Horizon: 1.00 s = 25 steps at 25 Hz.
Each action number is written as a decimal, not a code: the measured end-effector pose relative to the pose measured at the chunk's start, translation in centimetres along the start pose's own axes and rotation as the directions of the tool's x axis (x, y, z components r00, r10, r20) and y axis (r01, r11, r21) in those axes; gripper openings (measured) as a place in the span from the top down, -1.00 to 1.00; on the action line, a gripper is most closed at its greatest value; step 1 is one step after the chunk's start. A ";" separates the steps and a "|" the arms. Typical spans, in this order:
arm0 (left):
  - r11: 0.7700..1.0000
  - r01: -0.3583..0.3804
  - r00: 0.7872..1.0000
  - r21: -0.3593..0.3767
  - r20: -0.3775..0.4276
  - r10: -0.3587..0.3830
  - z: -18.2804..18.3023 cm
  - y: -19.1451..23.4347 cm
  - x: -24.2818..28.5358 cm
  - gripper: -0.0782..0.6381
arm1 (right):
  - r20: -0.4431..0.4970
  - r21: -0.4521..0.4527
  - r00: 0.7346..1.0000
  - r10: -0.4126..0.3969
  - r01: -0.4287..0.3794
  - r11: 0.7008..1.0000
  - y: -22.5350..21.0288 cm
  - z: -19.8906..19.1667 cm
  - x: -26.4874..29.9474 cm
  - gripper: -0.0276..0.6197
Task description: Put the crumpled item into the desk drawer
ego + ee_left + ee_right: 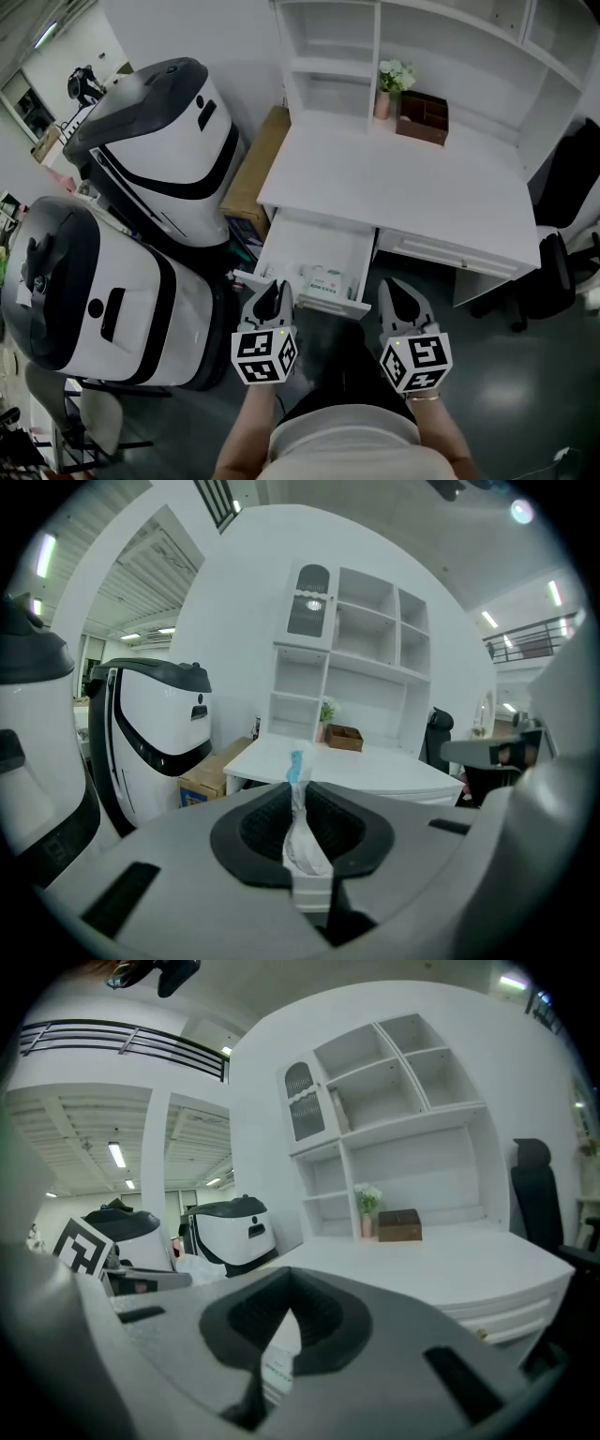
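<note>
The crumpled item (300, 834) is in your left gripper (298, 787): a thin, wrinkled white wad, papery or filmy, squeezed flat between the ribbed black pads, with a pale blue tip poking out past the fingertips; the jaws are clamped on it. In the head view the wad is too small to make out. There your left gripper hangs just in front of the drawer (302, 242), which stands pulled out under the left end of the desk (403, 187). The drawer is a shallow white box; a flat white pack (326, 279) with greenish print lies near its front, the print too fine to read.

Your right gripper (289, 1283) has its jaws pressed together at the tips, with nothing pinched between them; in the head view it sits to the right of the drawer's front corner, apart from it.

The desk top is smooth matte white under open white shelves; a small pink pot of pale flowers (386, 92) stands just beside a brown wooden box (422, 117) at the back. A cardboard box (253, 169) leans at the desk's left side; beyond it stand two rounded, glossy white-and-black machines (159, 150); a black chair (558, 267) is cut off at the right edge.
</note>
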State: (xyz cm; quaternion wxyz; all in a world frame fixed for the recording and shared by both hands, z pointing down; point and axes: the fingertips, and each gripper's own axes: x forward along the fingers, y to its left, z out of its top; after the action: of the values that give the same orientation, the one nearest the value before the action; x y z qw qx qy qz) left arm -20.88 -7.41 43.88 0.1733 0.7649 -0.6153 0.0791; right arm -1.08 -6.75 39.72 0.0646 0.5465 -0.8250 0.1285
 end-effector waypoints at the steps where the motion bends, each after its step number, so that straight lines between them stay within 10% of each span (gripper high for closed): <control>1: 1.000 0.000 1.000 0.003 0.000 0.000 0.2 0.1 0.4 0.67 | 0.004 0.002 1.000 -0.001 0.001 1.000 -0.2 0.2 0.4 0.91; 25: 1.000 0.000 0.993 -0.016 -0.116 -0.002 0.8 -0.2 13.0 0.67 | -0.013 0.063 1.000 -0.005 0.006 0.998 -7.8 2.2 10.4 0.91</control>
State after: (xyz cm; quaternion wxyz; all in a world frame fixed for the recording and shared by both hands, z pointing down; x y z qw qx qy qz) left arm -17.81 -19.55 47.46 0.2146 0.7581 -0.6044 0.1184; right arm 2.07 -19.49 41.25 0.0531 0.5497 -0.8185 0.1580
